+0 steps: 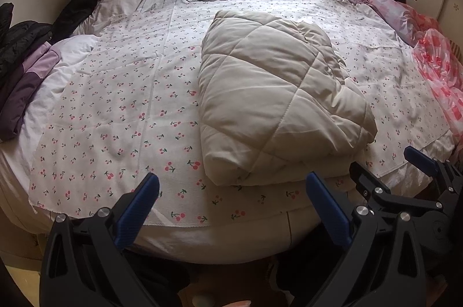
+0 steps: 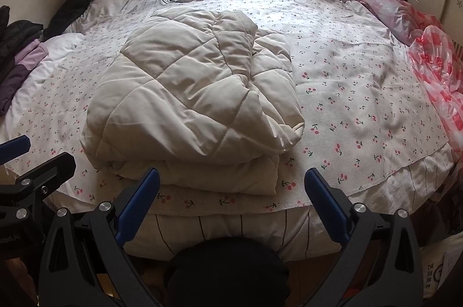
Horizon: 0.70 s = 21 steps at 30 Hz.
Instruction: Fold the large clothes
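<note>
Folded quilted coat (image 2: 194, 101) on bed (image 2: 361, 93); collar, sleeves hidden.

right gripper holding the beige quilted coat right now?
No. In the right wrist view the right gripper is open and empty, its blue fingers short of the folded beige quilted coat on the bed.

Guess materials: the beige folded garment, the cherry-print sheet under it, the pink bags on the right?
Beige quilted coat: padded, smooth woven shell, probably synthetic; stitched diamond panels puff up, faint sheen. Cherry-print sheet: thin matte woven cloth, likely cotton; sharp creases, raw hemmed edge. Pink bags: thin plastic film; translucent, glossy crinkles.
</note>
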### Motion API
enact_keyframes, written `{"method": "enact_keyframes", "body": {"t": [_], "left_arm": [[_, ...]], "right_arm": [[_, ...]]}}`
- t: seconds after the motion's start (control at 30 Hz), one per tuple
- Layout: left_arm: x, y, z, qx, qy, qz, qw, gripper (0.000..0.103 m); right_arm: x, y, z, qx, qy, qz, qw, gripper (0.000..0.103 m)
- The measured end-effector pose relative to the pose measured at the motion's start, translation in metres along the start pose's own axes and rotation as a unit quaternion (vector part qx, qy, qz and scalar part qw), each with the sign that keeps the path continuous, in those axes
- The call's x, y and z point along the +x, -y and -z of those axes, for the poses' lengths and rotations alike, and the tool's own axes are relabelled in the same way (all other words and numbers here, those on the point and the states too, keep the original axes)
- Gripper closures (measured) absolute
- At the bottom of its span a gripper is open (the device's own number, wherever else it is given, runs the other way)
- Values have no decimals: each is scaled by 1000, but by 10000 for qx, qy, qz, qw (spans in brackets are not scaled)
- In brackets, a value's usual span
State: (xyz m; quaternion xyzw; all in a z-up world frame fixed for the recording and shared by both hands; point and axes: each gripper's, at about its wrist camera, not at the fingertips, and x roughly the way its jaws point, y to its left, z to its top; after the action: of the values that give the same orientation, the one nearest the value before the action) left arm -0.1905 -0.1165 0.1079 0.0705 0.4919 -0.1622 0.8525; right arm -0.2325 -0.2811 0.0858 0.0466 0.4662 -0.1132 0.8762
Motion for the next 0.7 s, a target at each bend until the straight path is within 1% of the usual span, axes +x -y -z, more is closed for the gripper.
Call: {"method": "enact_keyframes", "body": {"t": [0.43, 0.7], "left_arm": [[-3, 0, 1, -21, 47, -20, 10000, 6], [-4, 1, 1, -62, 36, 142, 9999, 6]], "right_arm": [[1, -5, 2, -35, -16, -16, 10000, 6], [3, -4, 3, -20, -30, -28, 10000, 6]]}}
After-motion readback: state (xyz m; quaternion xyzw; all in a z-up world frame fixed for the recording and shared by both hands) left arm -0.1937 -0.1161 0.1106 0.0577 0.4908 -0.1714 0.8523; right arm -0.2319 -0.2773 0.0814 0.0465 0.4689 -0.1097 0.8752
